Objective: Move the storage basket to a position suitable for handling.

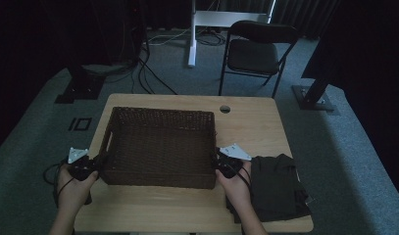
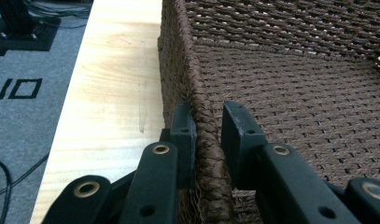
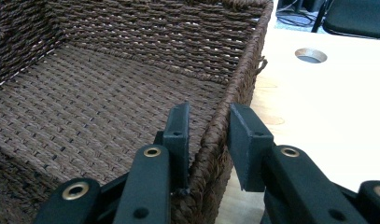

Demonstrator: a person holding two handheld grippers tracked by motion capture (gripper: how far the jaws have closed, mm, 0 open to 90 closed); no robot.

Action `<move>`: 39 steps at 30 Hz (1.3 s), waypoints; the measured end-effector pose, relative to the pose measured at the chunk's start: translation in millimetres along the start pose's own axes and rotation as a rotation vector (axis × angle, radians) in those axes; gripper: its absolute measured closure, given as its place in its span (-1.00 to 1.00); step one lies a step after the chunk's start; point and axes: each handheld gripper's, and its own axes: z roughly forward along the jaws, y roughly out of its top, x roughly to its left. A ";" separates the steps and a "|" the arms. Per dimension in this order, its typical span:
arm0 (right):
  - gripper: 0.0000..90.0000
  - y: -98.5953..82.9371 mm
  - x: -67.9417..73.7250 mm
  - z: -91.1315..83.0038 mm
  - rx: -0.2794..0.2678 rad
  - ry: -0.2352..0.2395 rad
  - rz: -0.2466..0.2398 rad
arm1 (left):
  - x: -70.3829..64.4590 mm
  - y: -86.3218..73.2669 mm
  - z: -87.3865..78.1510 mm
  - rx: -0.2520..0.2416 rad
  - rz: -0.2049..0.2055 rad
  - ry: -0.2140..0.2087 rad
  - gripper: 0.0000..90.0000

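The woven basket sat on the table, nothing inside it. The left gripper and right gripper each straddled a side rim, jaws slightly apart, not clamped.

One woven basket, dark brown, rectangular. One wooden table under it, with one round cable hole in the top. One pile of dark folded cloth (how many pieces are in it cannot be told). Two grippers: left gripper and right gripper, each with two black jaws. Two hands on them. One folding chair beyond the table. One white desk leg on the carpet.
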 end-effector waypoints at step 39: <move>-0.11 4.2 -11.4 -9.8 -0.038 0.059 -0.005 | -1.5 2.6 -7.0 -0.001 0.069 -0.090 -0.05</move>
